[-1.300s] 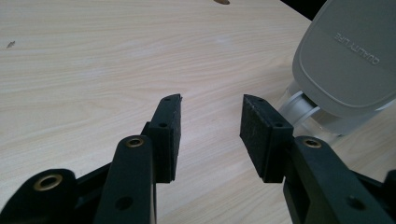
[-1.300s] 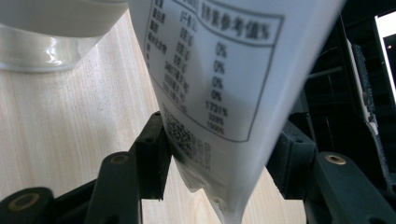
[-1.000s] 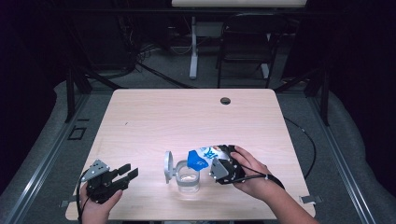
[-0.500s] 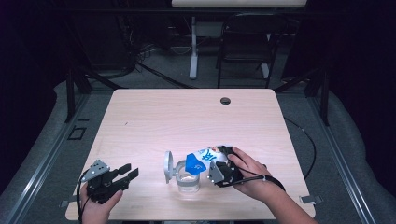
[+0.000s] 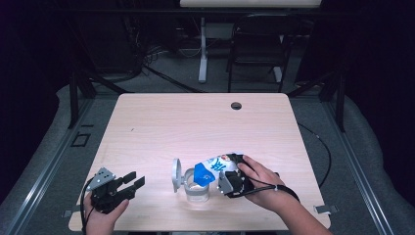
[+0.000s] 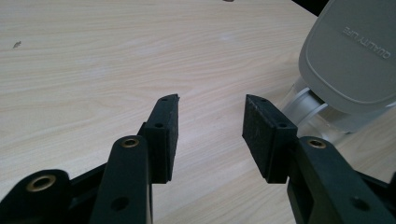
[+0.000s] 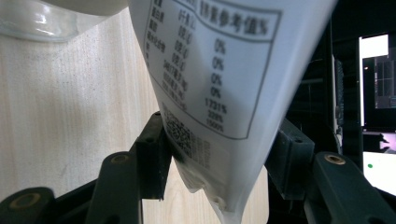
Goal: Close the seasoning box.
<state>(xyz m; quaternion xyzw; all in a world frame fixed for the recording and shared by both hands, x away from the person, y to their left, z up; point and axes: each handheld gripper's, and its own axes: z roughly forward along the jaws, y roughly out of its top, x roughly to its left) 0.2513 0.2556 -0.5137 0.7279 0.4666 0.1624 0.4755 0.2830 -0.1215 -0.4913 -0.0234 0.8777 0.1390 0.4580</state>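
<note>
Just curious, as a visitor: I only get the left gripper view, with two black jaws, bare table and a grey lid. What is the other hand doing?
Observer: The right hand-held gripper clamps a blue and white pouch by its end.
Operator: Where is it pointing?
Observer: It is tipped over the mouth of a clear jar.
Operator: Any writing on it?
Observer: Yes, the right gripper view shows a printed table of percentages.

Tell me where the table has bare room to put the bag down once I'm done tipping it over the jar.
The table is bare across its far half, up to the round hole, and between the left gripper and the jar. It is crowded at the near edge, where the right gripper holds the bag over the jar and its open lid.
</note>
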